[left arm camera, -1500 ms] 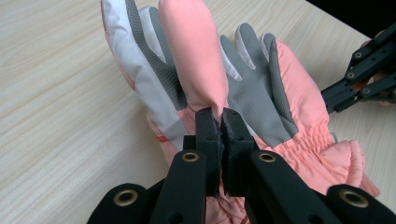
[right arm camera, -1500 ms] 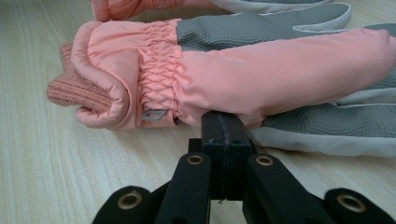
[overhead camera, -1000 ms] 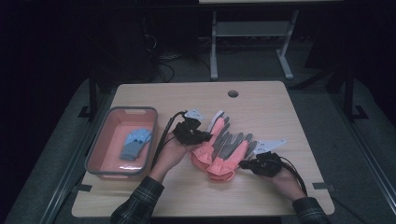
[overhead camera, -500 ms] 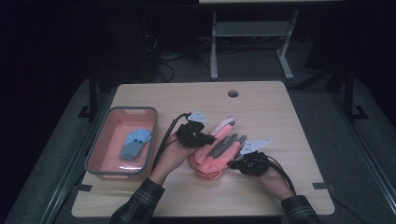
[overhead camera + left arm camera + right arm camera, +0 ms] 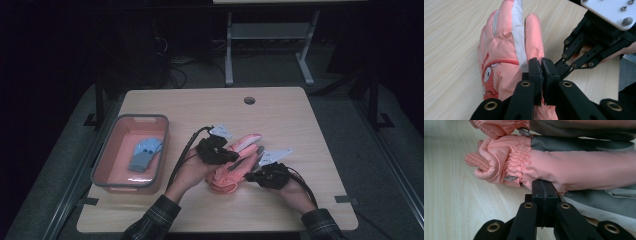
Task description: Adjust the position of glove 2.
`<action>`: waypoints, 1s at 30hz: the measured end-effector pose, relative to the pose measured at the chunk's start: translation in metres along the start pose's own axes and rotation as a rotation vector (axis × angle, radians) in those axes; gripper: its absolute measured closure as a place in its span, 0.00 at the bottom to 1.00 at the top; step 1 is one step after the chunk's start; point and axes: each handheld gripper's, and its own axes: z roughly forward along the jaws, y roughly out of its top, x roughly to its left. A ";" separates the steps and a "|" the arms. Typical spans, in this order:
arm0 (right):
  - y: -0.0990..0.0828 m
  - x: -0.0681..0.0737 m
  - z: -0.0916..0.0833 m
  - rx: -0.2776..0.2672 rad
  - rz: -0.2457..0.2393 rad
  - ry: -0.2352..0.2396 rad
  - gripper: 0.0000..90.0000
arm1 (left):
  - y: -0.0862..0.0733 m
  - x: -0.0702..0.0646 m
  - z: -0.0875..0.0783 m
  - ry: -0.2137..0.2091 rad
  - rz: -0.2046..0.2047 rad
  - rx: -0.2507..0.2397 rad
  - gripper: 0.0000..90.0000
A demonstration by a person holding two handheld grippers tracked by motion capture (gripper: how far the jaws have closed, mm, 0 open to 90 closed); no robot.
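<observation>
Both claws are clenched on the pink gloves. Left claw (image 5: 541, 75) has its jaws pinched tight on the edge of the upper glove (image 5: 506, 57), just below the fingers, with the rest of that glove spread ahead of it on the counter (image 5: 451, 32). Right claw (image 5: 543, 195) bites the side of the lower glove (image 5: 574, 170), a little past its gathered cuff; the other glove's cuff lies just beyond, stacked above it.

From the high view the pair (image 5: 232, 167) sits bunched between the two claws (image 5: 215, 150) (image 5: 267, 175), near the counter's front middle. A tray (image 5: 100, 165) stands well to the left of the left claw, with a blue glove (image 5: 142, 154) lying inside.

The step in hand looks like gathering the two gloves into one stack. To do it well, both pinches should hold fabric through both layers rather than a loose fold, and the claws should move together so the cuffs stay lined up. Lifting with one claw ahead of the other would likely let the pair slide apart.

Compared with a second ago, the gloves were spread flatter and wider, fingers fanned toward the far side; now they are drawn in and overlapped, and the right claw has come closer to the left one.
</observation>
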 end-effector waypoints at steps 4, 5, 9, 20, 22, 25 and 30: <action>-0.001 0.000 -0.001 -0.005 -0.002 0.001 1.00 | 0.000 0.000 0.004 -0.042 -0.014 -0.012 0.96; -0.001 -0.001 -0.002 -0.005 -0.001 0.000 1.00 | 0.000 0.000 0.004 -0.047 -0.012 -0.014 0.95; -0.002 -0.002 -0.004 -0.009 0.003 -0.001 1.00 | 0.002 -0.002 0.002 -0.071 -0.018 -0.045 0.95; -0.004 -0.001 -0.006 -0.010 0.004 -0.004 1.00 | 0.005 0.004 -0.011 -0.008 -0.010 -0.062 1.00; -0.005 -0.001 -0.009 -0.016 0.004 -0.008 1.00 | 0.005 0.008 -0.015 0.019 -0.014 -0.065 1.00; -0.008 -0.003 -0.017 -0.023 0.015 -0.012 1.00 | 0.002 0.013 -0.020 0.038 -0.023 -0.066 1.00; -0.013 -0.006 -0.031 -0.044 0.036 -0.025 0.99 | -0.008 0.017 -0.027 0.056 -0.036 -0.062 1.00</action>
